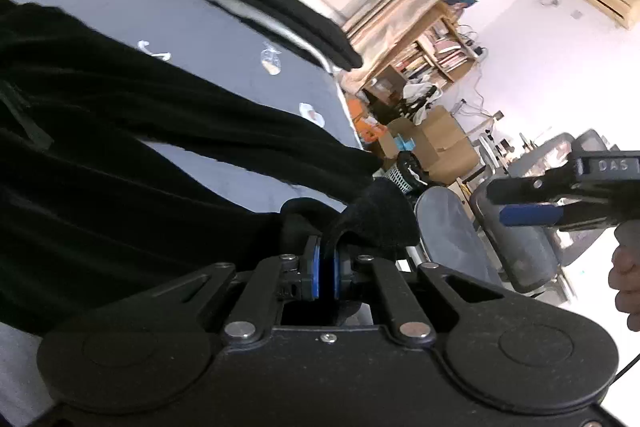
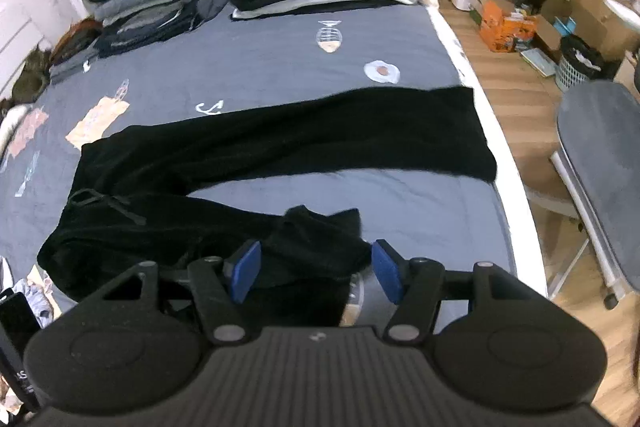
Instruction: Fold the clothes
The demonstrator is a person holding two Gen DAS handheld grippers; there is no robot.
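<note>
left wrist view: left gripper (image 1: 325,275) fingers pinch black trousers (image 2: 280,143) leg hem at 6 o'clock; right gripper (image 2: 316,273) fingers wide; folding leg over appears next.

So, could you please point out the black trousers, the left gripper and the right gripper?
black trousers (image 2: 360,131): right wrist view, far leg.
left gripper (image 1: 325,273): left wrist view, between fingertips.
right gripper (image 2: 316,273): right wrist view, between fingertips.
</note>
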